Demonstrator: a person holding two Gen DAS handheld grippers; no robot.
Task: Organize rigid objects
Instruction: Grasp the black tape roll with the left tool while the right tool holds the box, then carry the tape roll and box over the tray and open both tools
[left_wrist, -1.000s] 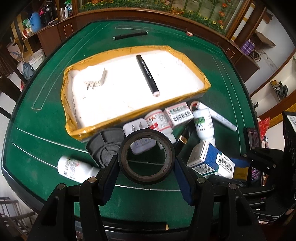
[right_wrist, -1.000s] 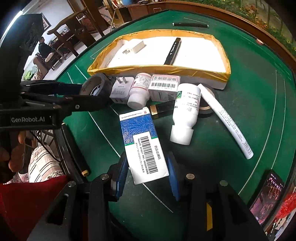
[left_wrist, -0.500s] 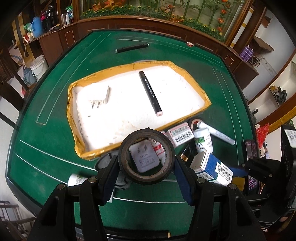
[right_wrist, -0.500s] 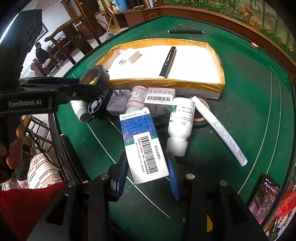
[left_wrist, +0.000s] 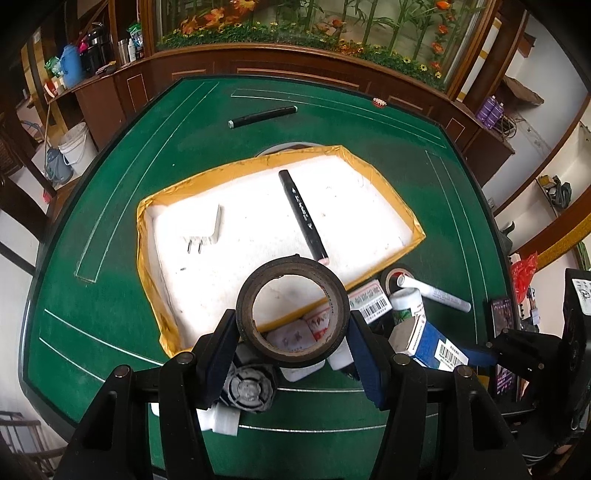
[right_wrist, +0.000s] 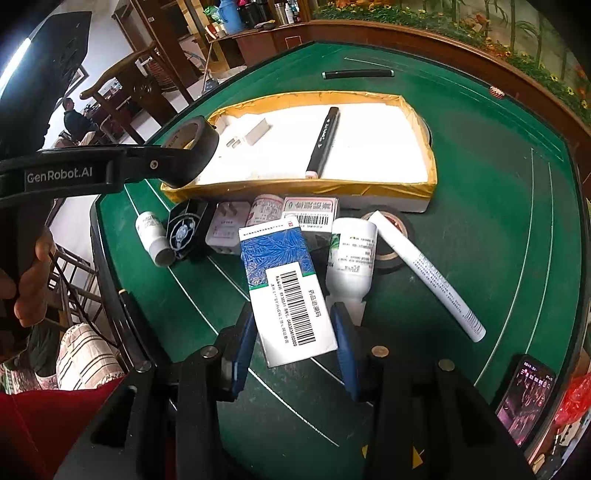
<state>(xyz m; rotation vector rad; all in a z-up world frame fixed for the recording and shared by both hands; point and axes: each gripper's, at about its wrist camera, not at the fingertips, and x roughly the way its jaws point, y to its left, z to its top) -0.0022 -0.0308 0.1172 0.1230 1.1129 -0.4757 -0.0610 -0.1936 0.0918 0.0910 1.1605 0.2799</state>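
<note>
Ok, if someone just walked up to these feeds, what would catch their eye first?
Probably the black tape roll clamped in the left gripper, held up over the near edge of the yellow-rimmed tray, which holds a black marker and a white plug. Next, the blue and white box gripped by the right gripper, above the clutter of bottles and boxes on the green table.

phone (right_wrist: 526, 400) cut off, plug (left_wrist: 291, 341) half-hidden behind tape (left_wrist: 292, 311)
</note>
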